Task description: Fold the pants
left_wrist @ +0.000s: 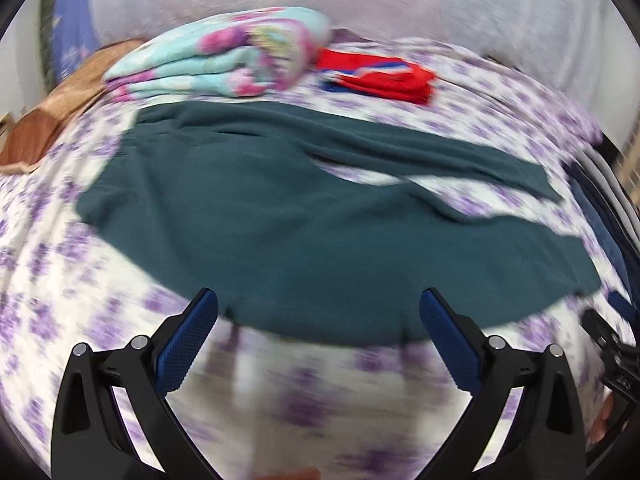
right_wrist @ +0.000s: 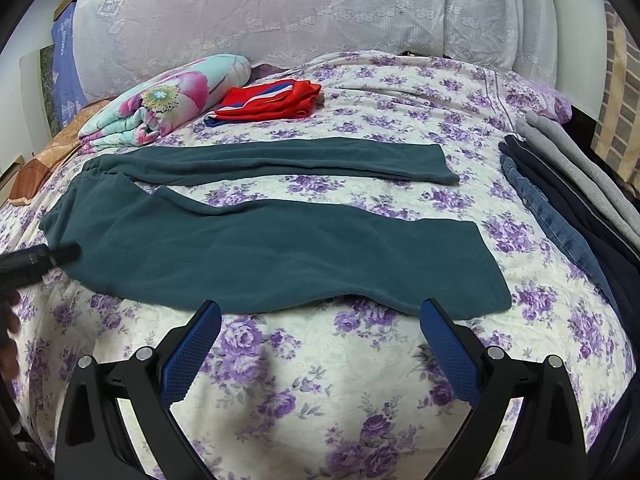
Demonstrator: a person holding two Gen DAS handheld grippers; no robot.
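Note:
Dark teal pants [right_wrist: 272, 248] lie flat on the bed, waistband at the left, both legs spread apart and running to the right. The same pants [left_wrist: 280, 220] fill the blurred left wrist view. My right gripper [right_wrist: 320, 312] stands open just in front of the near leg's lower edge, holding nothing. My left gripper [left_wrist: 318, 304] is open too, its blue pads over the near edge of the pants close to the waist end. In the right wrist view the left gripper [right_wrist: 44, 258] shows as a dark blur at the far left, beside the waistband.
The bed has a purple-flowered sheet [right_wrist: 320, 380]. A folded floral blanket [right_wrist: 160, 108] and a red and blue garment [right_wrist: 272, 100] lie behind the pants. A stack of folded jeans and grey clothes [right_wrist: 568, 200] sits at the right edge. A headboard [right_wrist: 280, 12] rises at the back.

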